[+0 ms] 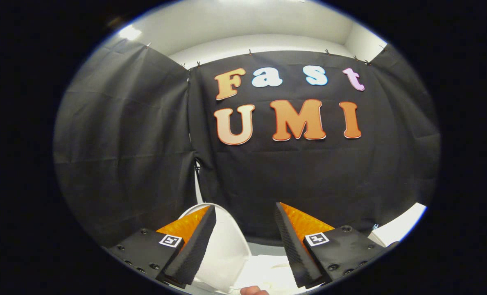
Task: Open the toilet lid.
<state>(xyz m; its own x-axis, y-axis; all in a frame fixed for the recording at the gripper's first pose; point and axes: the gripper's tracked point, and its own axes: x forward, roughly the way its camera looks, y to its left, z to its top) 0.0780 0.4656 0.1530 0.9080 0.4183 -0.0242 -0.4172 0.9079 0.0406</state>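
My gripper (245, 215) is open, its two fingers spread wide with nothing pressed between them. A white toilet lid (223, 250) stands raised just behind the left finger (194, 246), its rounded top edge rising past that fingertip. Below, between the fingers, lies the white top of the toilet (268, 270). The lid leans back toward the black cloth wall. The rest of the toilet is hidden below the fingers.
Black cloth wall (268, 176) hangs close ahead and wraps round the left side. A white surface (399, 227) shows beyond the right finger. A bit of a person's hand (253, 291) shows low between the fingers.
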